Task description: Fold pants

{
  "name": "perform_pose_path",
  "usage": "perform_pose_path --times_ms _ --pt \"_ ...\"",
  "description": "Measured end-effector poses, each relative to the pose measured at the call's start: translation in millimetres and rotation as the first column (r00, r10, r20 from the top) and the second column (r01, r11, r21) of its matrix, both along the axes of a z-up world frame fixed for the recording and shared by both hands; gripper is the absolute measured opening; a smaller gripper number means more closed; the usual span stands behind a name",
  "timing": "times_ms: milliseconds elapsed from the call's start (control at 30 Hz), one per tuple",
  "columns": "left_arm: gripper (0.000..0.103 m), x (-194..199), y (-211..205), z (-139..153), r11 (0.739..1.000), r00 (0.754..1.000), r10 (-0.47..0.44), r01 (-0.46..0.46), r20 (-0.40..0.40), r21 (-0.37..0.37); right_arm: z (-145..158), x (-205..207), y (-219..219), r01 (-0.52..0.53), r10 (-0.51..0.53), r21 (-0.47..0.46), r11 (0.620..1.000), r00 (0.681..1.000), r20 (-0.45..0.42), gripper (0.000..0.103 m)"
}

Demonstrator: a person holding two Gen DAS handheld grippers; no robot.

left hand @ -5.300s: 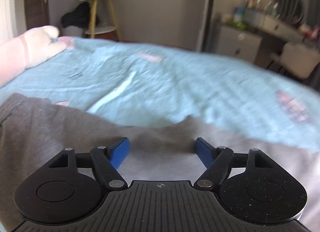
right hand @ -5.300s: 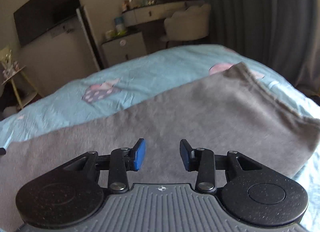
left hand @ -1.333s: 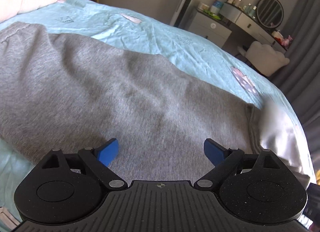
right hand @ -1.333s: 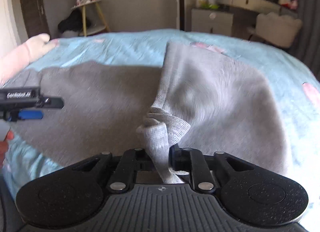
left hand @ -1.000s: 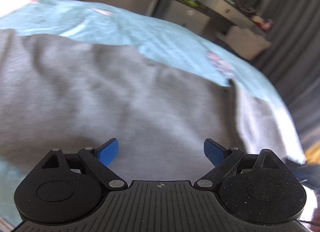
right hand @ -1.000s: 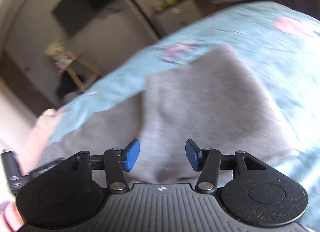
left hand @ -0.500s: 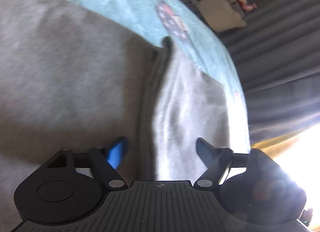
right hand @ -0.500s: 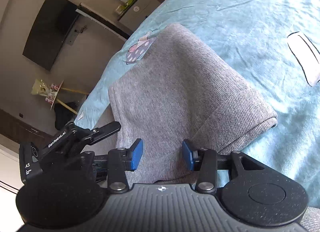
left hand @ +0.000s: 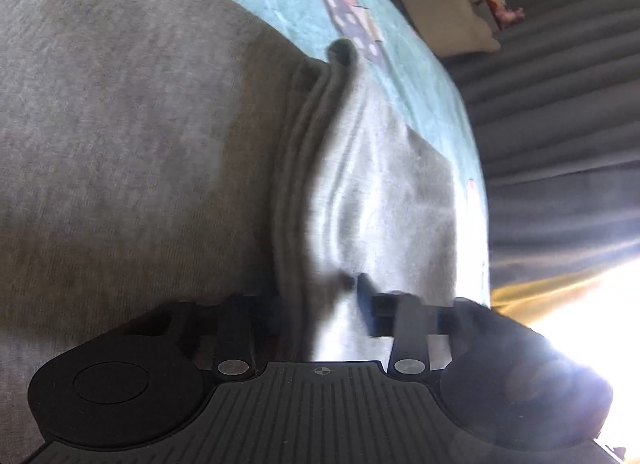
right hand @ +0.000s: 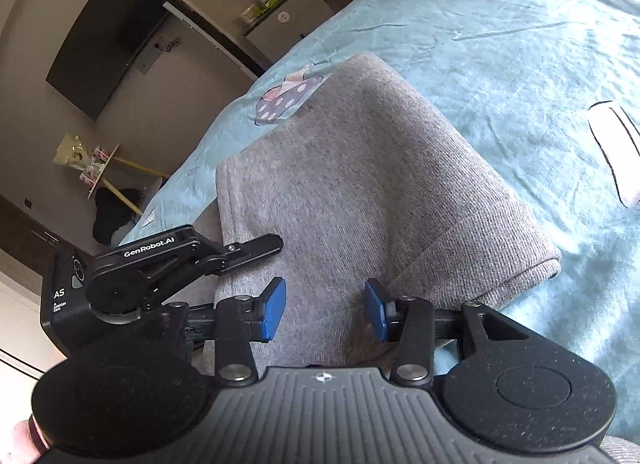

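Two close, downward-tilted wrist views, both over the same pants (left hand: pixel 120 151).

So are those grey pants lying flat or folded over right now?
Folded over: the grey pants show one end doubled back on itself, its layered edges stacked on the blue bedsheet.

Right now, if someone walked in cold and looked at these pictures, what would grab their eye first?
The grey pants, folded into a thick block on the light blue bedsheet, fill both views. The left gripper has just been closing and pinches the stacked fabric edge, while the right gripper hovers open over the fold. A pink-and-purple mushroom print shows on the sheet just beyond the pants.
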State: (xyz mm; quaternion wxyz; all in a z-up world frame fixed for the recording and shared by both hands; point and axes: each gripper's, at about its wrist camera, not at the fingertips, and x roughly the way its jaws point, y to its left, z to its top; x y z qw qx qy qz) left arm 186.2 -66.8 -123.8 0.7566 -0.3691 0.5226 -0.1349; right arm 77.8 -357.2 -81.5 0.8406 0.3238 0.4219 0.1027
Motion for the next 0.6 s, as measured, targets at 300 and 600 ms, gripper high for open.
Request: perform_pose_path --times_ms 300,600 --pt "0.015 -5 6 23 1.000 0.999 0.021 -0.021 0.049 -0.006 4 -6 -3 0.011 -0.011 -0.005 1.000 0.999 0.037 0.046" --pt "0.015 -28 68 62 0.987 0.986 0.065 -0.086 0.154 0.134 10 -18 -18 0.012 -0.022 0.091 0.996 0.994 0.105 0.052"
